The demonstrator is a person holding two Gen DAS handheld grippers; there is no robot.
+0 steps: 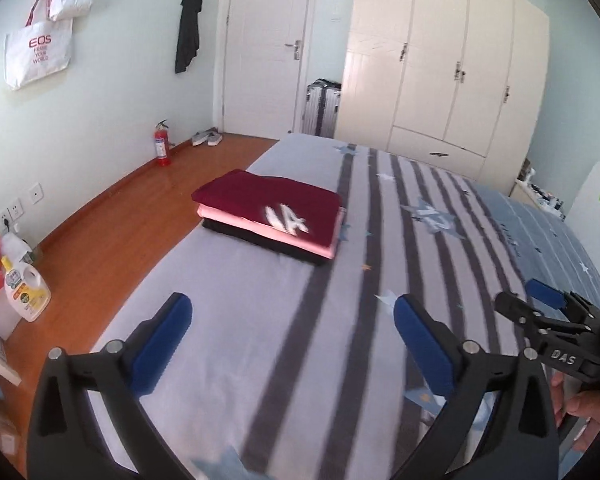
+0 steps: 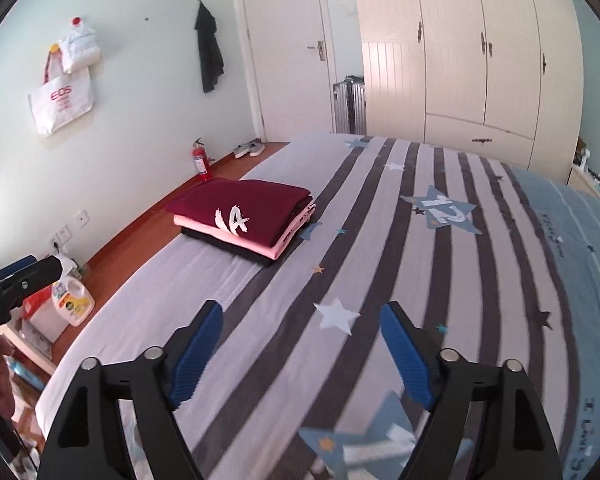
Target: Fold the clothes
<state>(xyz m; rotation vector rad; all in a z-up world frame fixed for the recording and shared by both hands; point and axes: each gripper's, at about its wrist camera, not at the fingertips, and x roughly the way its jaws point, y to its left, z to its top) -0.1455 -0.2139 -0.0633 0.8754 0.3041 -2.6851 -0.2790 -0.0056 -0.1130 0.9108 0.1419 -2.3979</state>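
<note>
Bed (image 1: 228, 320): big and striped with stars, and it fills most of both views; the part in front of the claws has no clothes on it — a flat, roomy spot for the next fold.
Floor (image 1: 112, 232): brown wood along the bed's left side; keep clothes away from that edge so nothing slides off.
Pile of clothes (image 1: 272, 216): three folded pieces lie near the left edge of the bed, well apart from both claws; the dark red one with white marks is on top, a pink one is under it, a black one is at the bottom; the edges line up well, so I think this pile is done.
Left claw (image 1: 292, 344): its blue fingers are spread wide and nothing is between them; it hangs over bare sheet.
Right claw (image 2: 302, 354): spread wide too and holding nothing; in the left view it shows at the right edge, with a hand (image 1: 584, 412) under it.
Next piece: none shows in either view; my guess is the hands must go and fetch one — lay it flat on the bare sheet, smooth it first, then fold it to match the pile.
Soap bottle (image 1: 26, 292): on the floor by the wall; not needed.
</note>
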